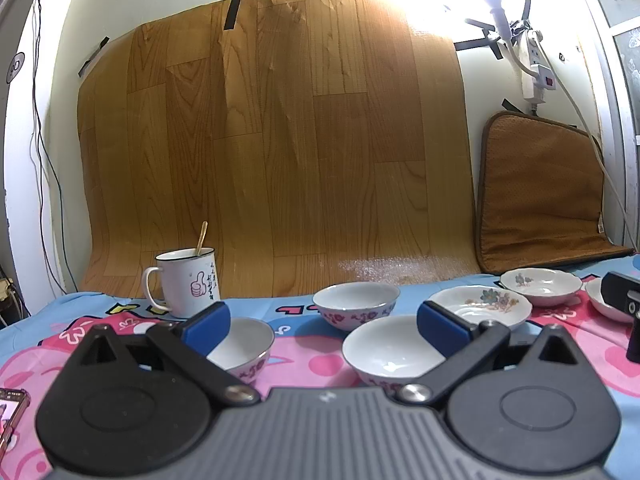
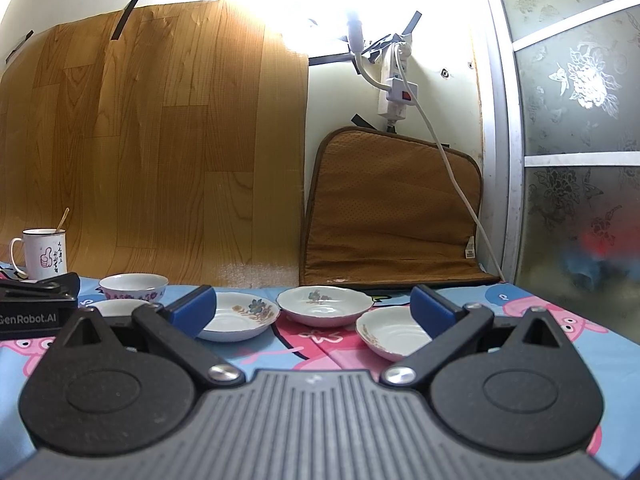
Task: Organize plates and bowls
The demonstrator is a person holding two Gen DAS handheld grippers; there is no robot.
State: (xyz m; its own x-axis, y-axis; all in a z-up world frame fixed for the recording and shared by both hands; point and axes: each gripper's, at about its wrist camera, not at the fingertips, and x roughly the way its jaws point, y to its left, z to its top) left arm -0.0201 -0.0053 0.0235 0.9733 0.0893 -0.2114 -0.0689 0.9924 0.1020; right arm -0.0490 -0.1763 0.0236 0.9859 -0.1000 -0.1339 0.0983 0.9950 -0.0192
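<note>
Three white bowls with purple flowers stand on the cartoon cloth in the left wrist view: a near-left bowl (image 1: 244, 346), a near-right bowl (image 1: 394, 350) and a far bowl (image 1: 356, 304). My left gripper (image 1: 324, 322) hovers open above the gap between the two near bowls. Three shallow flowered plates lie further right: a left plate (image 2: 240, 316), a middle plate (image 2: 322, 304) and a right plate (image 2: 394, 334). My right gripper (image 2: 314, 308) is open, its fingers straddling the plates from above and nothing between them.
A white mug (image 1: 186, 286) with a spoon stands at the back left. A wood-pattern sheet (image 1: 272, 140) leans against the wall, a brown cushion (image 2: 392, 208) beside it. A power strip with cable (image 2: 396, 88) hangs above. A phone (image 1: 10, 408) lies at the left edge.
</note>
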